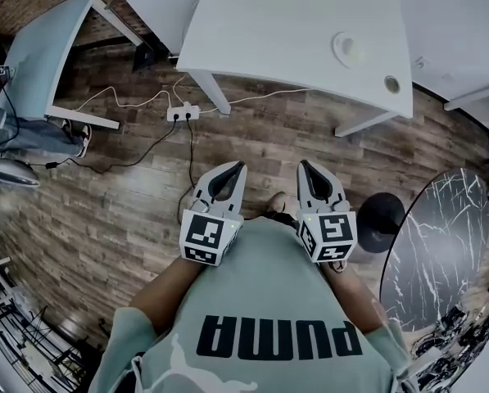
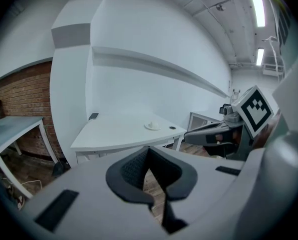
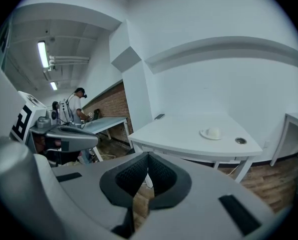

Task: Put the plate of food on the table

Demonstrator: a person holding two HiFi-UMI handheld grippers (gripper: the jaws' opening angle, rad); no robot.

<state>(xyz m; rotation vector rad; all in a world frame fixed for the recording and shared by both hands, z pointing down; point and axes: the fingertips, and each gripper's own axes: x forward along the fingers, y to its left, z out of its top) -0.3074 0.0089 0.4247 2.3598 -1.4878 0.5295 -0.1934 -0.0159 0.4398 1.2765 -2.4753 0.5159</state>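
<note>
A small white plate of food [image 1: 348, 49] sits near the right end of the white table [image 1: 293, 23], apart from both grippers. The plate [image 2: 152, 126] shows far ahead in the left gripper view, and the same plate [image 3: 212, 133] lies ahead and to the right in the right gripper view. My left gripper [image 1: 240, 165] and right gripper [image 1: 303, 164] are held side by side over the wooden floor, short of the table. Both are shut with nothing between the fingers. The left gripper [image 2: 149, 149] and the right gripper [image 3: 148, 155] point toward the table.
A round hole [image 1: 391, 83] lies in the table right of the plate, and a phone [image 2: 93, 116] rests at its far left corner. A power strip [image 1: 183, 113] with cables lies on the floor. A dark marble table [image 1: 441, 236] stands at right. A person [image 3: 78, 104] is at the left.
</note>
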